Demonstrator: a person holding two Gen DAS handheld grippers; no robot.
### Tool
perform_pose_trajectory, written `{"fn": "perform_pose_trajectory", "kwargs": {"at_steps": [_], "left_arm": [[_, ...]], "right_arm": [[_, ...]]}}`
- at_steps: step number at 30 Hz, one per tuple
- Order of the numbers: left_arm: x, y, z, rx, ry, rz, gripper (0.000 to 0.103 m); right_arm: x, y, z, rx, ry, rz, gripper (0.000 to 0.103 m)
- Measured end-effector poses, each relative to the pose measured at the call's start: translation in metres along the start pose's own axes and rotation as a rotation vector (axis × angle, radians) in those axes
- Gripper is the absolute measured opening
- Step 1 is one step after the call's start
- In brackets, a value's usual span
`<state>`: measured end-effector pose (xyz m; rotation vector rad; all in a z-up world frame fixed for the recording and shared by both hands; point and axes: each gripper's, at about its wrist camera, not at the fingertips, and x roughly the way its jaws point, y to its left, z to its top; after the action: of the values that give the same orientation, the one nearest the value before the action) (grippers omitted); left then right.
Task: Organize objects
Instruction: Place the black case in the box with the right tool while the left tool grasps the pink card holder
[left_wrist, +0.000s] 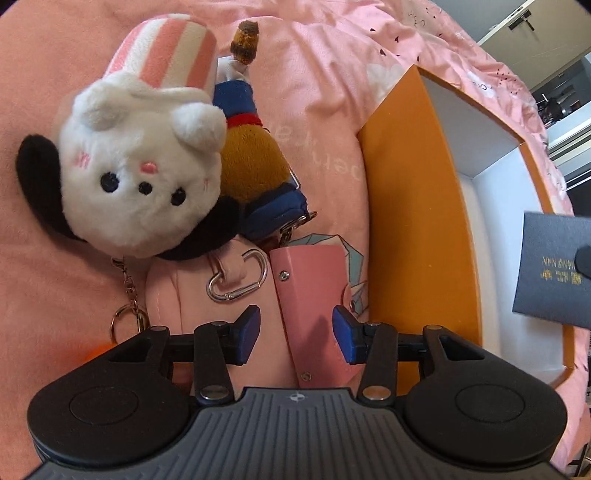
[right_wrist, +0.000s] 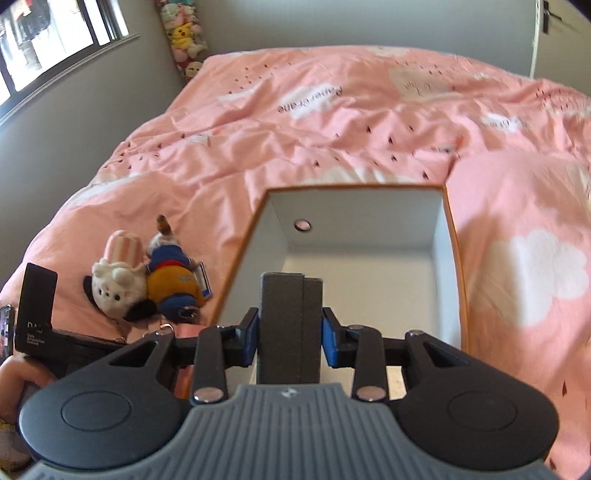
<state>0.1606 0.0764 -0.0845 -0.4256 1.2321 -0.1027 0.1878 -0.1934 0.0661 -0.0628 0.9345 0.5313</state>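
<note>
My left gripper (left_wrist: 295, 326) is open, its blue pads either side of a pink wallet (left_wrist: 310, 295) lying on the pink bedspread, not clamped. Beside it lie a pink pouch with a silver carabiner (left_wrist: 236, 280), a white plush cat with a striped hat (left_wrist: 144, 162) and a brown plush in blue clothes (left_wrist: 251, 162). An orange box (left_wrist: 413, 221) with a white inside stands to the right. My right gripper (right_wrist: 289, 332) is shut on a dark grey case (right_wrist: 288, 325), held over the open box (right_wrist: 362, 280). The case shows in the left wrist view (left_wrist: 554, 266).
The pink bedspread (right_wrist: 369, 129) covers the whole bed. The two plush toys (right_wrist: 147, 284) lie left of the box. A grey wall and a window (right_wrist: 55, 40) are at the far left, with a column of plush toys (right_wrist: 183, 33) in the corner.
</note>
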Motion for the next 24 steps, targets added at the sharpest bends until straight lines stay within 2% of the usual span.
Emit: {"fn": "perform_pose_trajectory", "kwargs": {"at_steps": [8, 10, 16, 21, 24], "left_arm": [[0.018, -0.005, 0.002, 0.025, 0.008, 0.032, 0.055], [0.018, -0.008, 0.002, 0.042, -0.002, 0.036, 0.043], [0.001, -0.014, 0.002, 0.038, -0.045, -0.006, 0.025], [-0.005, -0.030, 0.005, 0.080, -0.054, -0.043, 0.021], [0.001, -0.035, 0.008, 0.084, -0.041, -0.037, 0.021]], "right_arm": [[0.015, -0.019, -0.013, 0.042, 0.040, 0.005, 0.036], [0.019, -0.024, -0.016, 0.040, 0.056, -0.024, 0.036], [0.029, -0.038, -0.028, 0.042, 0.126, -0.066, 0.036], [0.041, -0.043, -0.038, 0.047, 0.232, -0.033, 0.036], [0.049, -0.045, -0.040, 0.062, 0.290, -0.008, 0.036]]}}
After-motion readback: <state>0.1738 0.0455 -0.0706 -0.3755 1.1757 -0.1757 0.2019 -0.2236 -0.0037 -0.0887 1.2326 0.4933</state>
